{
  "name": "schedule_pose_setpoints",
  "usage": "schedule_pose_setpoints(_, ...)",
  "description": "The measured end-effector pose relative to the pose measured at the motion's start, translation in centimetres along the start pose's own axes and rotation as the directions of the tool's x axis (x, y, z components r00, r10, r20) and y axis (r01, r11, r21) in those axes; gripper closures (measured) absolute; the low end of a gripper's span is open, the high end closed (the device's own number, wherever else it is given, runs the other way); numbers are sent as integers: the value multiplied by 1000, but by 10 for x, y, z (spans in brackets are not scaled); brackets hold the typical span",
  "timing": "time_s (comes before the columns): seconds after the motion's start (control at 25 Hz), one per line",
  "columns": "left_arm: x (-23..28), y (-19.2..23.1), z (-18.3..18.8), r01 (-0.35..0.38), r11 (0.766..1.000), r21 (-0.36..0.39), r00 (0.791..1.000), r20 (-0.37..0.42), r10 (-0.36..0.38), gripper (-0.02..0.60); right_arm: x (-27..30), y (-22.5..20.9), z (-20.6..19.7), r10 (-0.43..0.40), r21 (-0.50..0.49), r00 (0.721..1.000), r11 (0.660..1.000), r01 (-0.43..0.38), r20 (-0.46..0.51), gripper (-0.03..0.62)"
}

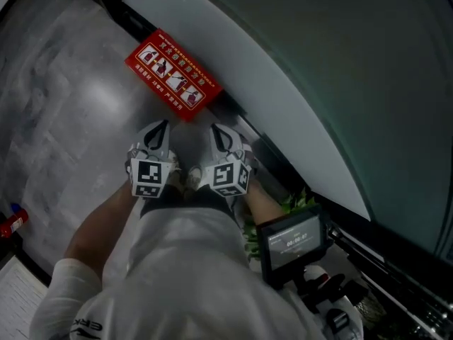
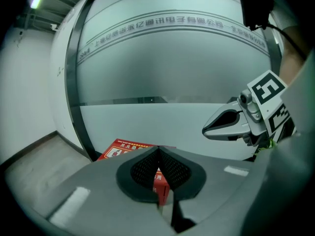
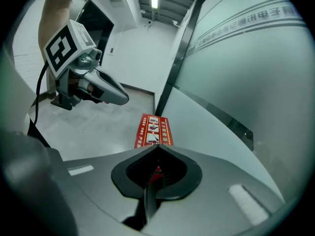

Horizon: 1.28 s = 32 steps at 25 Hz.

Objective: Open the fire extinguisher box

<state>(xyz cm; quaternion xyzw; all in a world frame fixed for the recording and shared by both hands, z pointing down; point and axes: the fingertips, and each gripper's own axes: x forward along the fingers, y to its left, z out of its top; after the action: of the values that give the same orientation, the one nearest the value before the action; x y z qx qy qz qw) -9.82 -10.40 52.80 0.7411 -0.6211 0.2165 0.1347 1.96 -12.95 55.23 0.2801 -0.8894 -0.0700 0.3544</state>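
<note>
Two grippers, both shut, both empty. Your left gripper [image 1: 163, 125] has its jaws closed tip to tip. The black mesh-textured pads [image 2: 142, 170] hold nothing, and the red seen past them is the box behind. Your right gripper [image 1: 216, 127] is the same, with its jaws pinched together on nothing. Both have smooth grey-white pointed shells with a dark teardrop cutout. Each carries a white cube [image 1: 148, 176] with black square markers.

The box [image 1: 173, 74] is a flat red rectangle with a glossy top. It has four white pictogram panels and rows of white print. It sits on the floor [image 1: 64, 105], with its far edge along the foot of the glass wall [image 1: 297, 83].

Both gripper tips are on the near side of the box, close to it and not touching. They are side by side, the left one by the box's near corner.

The floor around the box is grey, mottled like stone, with a soft sheen. The wall behind the box is smooth frosted glass, pale grey-green, with a black frame strip [image 1: 127, 20] along its base.

A dark rectangular screen [image 1: 294, 239] is well back from the box, on your right side, with green leaves [image 1: 294, 204] just beside it.
</note>
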Motion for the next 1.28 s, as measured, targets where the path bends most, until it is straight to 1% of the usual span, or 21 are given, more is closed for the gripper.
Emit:
schedule_pose_setpoints(0.2,29,5,-34,26,1000,13,997,-66,-25,578,35,5,-14,17,-68,999,997,-20,-39,580)
schedule_pose_setpoints(0.36,48,8,-66,13,999,38,991,-131,-8,578,61,16,-33,51,-112,997,992,-56,-54,580)
schedule_pose_setpoints(0.44,61,9,-82,9,995,96,987,-159,7,578,75,21,-45,60,-190,996,979,-70,-58,580)
schedule_pose_setpoints(0.52,72,6,-101,20,984,175,983,-181,12,578,88,29,-56,66,-302,996,950,-79,-54,580)
schedule_pose_setpoints(0.56,75,4,-110,30,976,216,982,-190,12,578,93,34,-60,72,-343,996,935,-85,-50,580)
schedule_pose_setpoints(0.64,80,1,-128,50,958,284,978,-208,10,578,100,44,-69,87,-386,995,917,-98,-46,580)
schedule_pose_setpoints(0.8,92,-6,-147,64,924,378,978,-208,17,578,114,56,-88,104,-436,993,892,-116,-53,575)
schedule_pose_setpoints(0.92,98,-11,-157,75,898,433,980,-197,13,578,123,64,-96,109,-475,992,871,-123,-56,533)
schedule_pose_setpoints(1.0,104,-14,-167,85,890,447,980,-201,7,578,131,68,-104,109,-511,992,851,-124,-60,486)
schedule_pose_setpoints(1.16,107,-15,-173,90,902,421,976,-219,5,577,145,76,-114,103,-608,992,784,-125,-70,357)
schedule_pose_setpoints(1.28,107,-12,-179,90,909,406,974,-228,5,577,158,78,-118,91,-661,992,740,-125,-86,300)
